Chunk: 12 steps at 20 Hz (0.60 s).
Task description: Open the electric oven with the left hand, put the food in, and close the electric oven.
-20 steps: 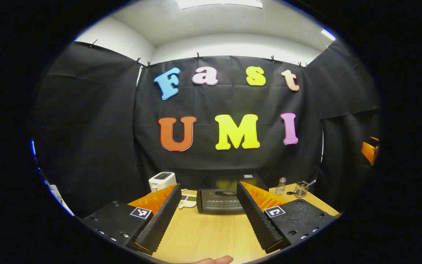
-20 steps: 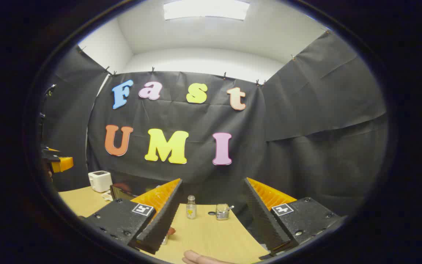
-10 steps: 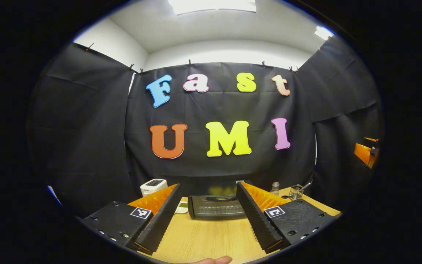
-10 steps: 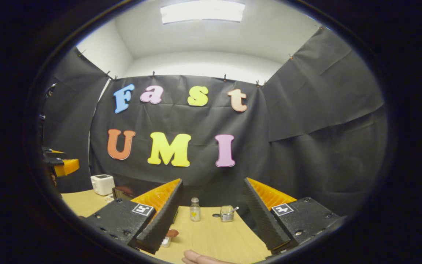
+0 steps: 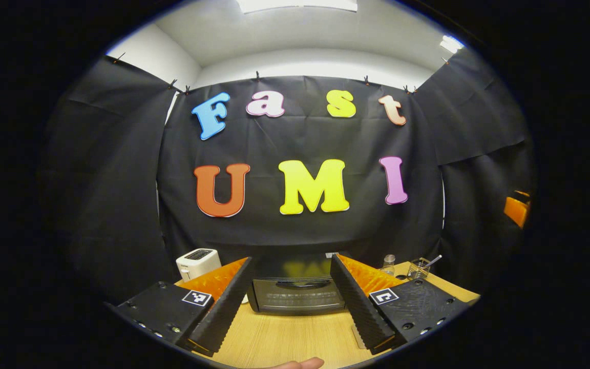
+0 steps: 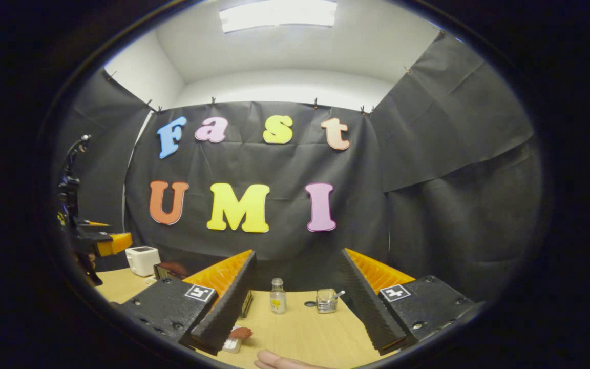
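A pale wooden table (image 5: 295,338) runs up to the black-draped booth wall, ceiling light glaring above. In the left gripper view, the left gripper (image 5: 291,302) is spread wide, nothing between its ribbed fingers, and framed right in that gap sits the electric oven (image 5: 295,292), door shut, its handle (image 5: 301,283) a dark bar along the top edge. One white toaster (image 5: 198,262) stands to its left; to its right, one small glass bottle (image 5: 388,264) and one wire holder (image 5: 420,267) with a utensil poking out. The approach looks lined up, so I'd say: come in level, straddle that handle from above and below, pinch squarely at mid-bar, then pull down along the hinge arc rather than straight back.

Over to the right gripper view: the right gripper (image 6: 297,302) is also wide apart and empty. The food (image 6: 240,333), one reddish-brown piece on a small white dish, lies low by its near finger. One bottle (image 6: 276,297), one holder (image 6: 327,301), the toaster (image 6: 142,260) and the oven's corner (image 6: 169,270) sit farther back.
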{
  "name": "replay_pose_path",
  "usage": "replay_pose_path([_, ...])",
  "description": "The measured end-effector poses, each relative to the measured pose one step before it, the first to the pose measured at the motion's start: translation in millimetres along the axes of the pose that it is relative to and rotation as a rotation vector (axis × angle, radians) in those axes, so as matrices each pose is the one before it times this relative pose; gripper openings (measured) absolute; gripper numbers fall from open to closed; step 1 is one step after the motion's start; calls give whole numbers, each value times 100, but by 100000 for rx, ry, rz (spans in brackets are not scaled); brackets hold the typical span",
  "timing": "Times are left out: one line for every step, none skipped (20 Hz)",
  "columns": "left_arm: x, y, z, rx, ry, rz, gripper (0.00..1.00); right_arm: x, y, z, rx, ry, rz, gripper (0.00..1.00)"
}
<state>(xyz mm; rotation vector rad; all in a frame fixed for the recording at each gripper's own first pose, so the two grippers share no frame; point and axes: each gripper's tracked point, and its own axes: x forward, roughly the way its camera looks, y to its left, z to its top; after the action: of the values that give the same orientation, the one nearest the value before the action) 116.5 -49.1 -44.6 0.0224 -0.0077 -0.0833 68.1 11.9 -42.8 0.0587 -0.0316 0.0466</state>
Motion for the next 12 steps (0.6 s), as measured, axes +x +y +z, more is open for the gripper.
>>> replay_pose_path([1748, -7, -1216, 588, 2982, 98, 96, 454, 111, -436, -55, 905, 521, 99])
replay_pose_path([1722, -143, -1329, 1071, 3432, -302, 96, 611, 86, -464, 42, 1009, 265, 99])
replay_pose_path([1649, -193, -1259, 969, 3334, -323, 96, 500, -102, -472, -65, 1016, 153, 100])
replay_pose_path([1554, -174, -1211, 456, 3356, 208, 96, 456, -172, -442, -261, 862, 45, 100])
replay_pose_path([1556, -98, -1347, 215, 4174, 102, 96, 510, -247, -287, -287, 575, -201, 100])
replay_pose_path([1260, -220, -1106, -494, 3479, -444, 96, 377, -219, -279, -369, 540, -367, 100])
replay_pose_path([1204, -445, -784, -889, 2981, -1107, 96, 370, -290, -173, -333, 502, -434, 100])
replay_pose_path([1203, -571, -657, -1293, 2615, -1703, 96, 351, -272, -126, -135, 193, -558, 99])
replay_pose_path([1107, -440, -657, -1300, 2539, -1585, 96, 344, -278, -102, -198, 136, -449, 100])
replay_pose_path([1056, -328, -555, -1006, 2276, -1098, 96, 157, -288, -195, -337, 155, -407, 100])
replay_pose_path([993, -153, -402, -789, 2003, -434, 96, 186, -267, -95, -136, 33, -405, 99])
replay_pose_path([1078, -137, -398, -273, 2271, -213, 96, 184, -243, -240, -167, 126, -254, 100])
